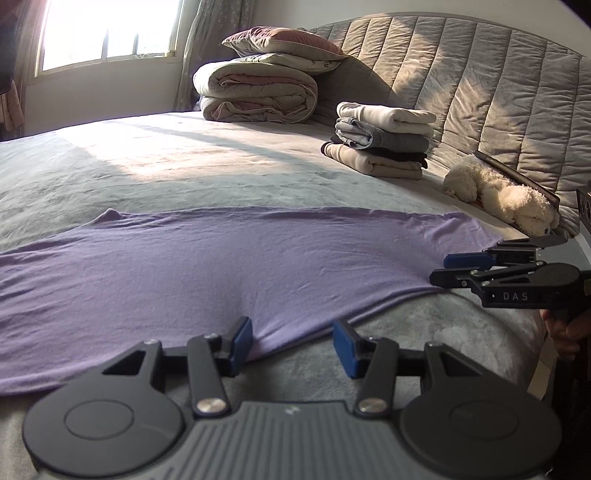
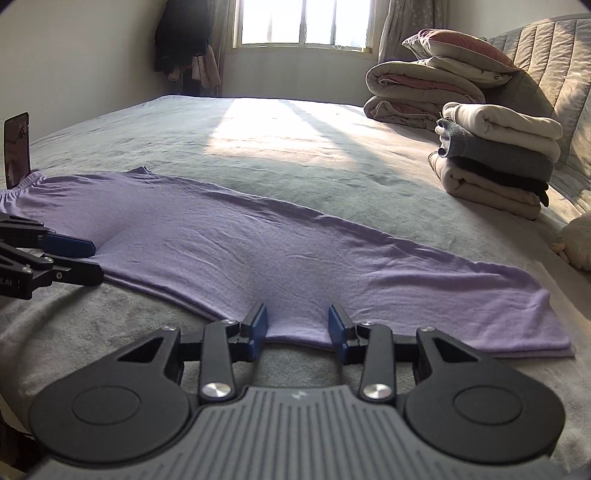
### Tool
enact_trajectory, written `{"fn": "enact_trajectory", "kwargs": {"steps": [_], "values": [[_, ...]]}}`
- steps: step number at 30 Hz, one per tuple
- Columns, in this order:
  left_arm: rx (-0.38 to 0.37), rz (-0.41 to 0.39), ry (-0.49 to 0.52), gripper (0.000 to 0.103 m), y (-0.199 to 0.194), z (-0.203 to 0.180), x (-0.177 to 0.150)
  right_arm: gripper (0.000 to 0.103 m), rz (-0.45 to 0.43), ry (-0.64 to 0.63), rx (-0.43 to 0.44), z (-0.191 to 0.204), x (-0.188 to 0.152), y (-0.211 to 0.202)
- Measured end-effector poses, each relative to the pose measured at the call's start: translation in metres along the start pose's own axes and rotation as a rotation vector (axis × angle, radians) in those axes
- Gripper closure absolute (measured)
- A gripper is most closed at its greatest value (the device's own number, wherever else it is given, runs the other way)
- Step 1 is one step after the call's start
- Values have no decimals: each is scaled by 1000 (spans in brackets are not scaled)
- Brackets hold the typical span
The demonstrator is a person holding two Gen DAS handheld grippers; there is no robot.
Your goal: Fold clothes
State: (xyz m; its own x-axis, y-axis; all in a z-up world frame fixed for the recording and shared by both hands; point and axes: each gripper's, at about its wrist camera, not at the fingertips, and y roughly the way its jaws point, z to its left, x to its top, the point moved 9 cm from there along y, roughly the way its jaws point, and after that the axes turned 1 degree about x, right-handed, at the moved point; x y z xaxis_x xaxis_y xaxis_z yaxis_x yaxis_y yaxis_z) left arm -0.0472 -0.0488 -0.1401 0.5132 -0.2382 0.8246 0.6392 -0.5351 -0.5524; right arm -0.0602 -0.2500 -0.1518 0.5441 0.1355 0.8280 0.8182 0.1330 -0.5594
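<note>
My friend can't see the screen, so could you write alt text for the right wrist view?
A lilac garment lies flat across a grey bed, its near edge between the open blue pads of the right gripper. The left gripper reaches in from the left, and folded clothes are stacked at right under a sunlit window.

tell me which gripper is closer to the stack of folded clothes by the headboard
Right. The right gripper sits at the lilac garment's near edge toward the end nearer the stack of folded clothes. The left gripper is at the same edge, farther along, away from the stack.
</note>
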Motion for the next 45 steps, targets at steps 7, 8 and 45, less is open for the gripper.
{"fn": "enact_trajectory", "kwargs": {"steps": [7,8,45], "values": [[-70,-51,-57,50,1,-5,24,63,-65,57,-64,-30,12,-14],[-68,-52,-66,50,7,-7,28,63,-65,72,-90,-38,14,-12],[-179,42,83,49,73,-95,33,61,-8,134,-261,-115,-7,-4]]}}
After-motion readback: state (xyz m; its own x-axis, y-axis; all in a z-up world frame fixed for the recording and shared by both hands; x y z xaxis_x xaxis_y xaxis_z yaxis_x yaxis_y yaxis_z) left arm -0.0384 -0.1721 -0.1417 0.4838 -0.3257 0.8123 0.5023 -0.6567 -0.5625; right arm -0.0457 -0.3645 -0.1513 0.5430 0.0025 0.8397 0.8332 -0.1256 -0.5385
